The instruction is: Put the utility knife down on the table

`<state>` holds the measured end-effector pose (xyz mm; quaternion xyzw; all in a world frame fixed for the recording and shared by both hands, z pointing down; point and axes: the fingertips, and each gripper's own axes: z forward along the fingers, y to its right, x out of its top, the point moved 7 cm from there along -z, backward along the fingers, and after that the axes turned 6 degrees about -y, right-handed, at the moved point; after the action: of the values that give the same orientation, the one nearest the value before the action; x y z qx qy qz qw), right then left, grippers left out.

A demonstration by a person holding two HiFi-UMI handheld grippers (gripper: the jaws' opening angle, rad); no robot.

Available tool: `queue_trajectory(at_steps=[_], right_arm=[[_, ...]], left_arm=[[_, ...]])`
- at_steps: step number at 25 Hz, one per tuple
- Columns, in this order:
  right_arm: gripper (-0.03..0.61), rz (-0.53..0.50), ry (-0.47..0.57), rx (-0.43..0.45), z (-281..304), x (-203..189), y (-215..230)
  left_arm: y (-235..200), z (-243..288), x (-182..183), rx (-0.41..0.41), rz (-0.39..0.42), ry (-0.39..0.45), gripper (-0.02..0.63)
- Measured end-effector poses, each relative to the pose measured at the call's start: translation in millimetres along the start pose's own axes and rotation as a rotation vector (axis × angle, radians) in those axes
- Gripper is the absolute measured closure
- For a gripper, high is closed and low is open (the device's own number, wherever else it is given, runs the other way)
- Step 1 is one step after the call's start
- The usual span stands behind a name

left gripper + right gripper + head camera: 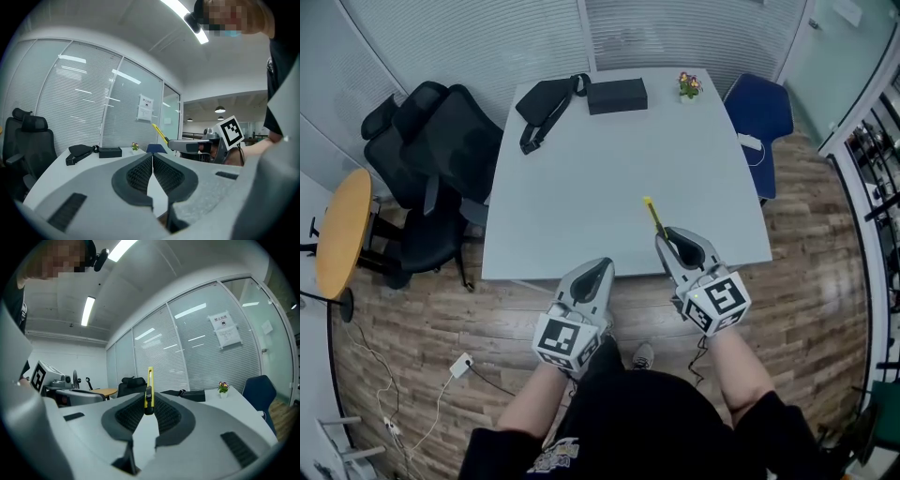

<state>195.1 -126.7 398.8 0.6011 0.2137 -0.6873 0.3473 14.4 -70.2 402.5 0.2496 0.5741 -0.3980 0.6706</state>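
Observation:
A yellow utility knife (653, 216) sticks out forward from my right gripper (669, 240), whose jaws are shut on its handle; it hangs over the near edge of the pale table (581, 187). In the right gripper view the knife (149, 387) stands upright between the pads (165, 414). My left gripper (598, 271) hovers beside it at the table's near edge, shut with nothing in it. In the left gripper view the jaws (153, 158) meet edge to edge, and the knife (160, 132) and right gripper (194, 146) show to the right.
At the table's far end lie a black bag (546, 101), a black box (617, 95) and a small flower pot (689, 85). A blue chair (759, 112) stands at the right, black office chairs (431, 159) and a round wooden table (342, 234) at the left.

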Motion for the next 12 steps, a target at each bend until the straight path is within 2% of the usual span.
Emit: queue_trajectory(at_steps=[12], right_arm=[[0.512, 0.009, -0.08, -0.042, 87, -7, 23]], left_arm=[[-78, 39, -7, -0.063, -0.029, -0.051, 0.607]])
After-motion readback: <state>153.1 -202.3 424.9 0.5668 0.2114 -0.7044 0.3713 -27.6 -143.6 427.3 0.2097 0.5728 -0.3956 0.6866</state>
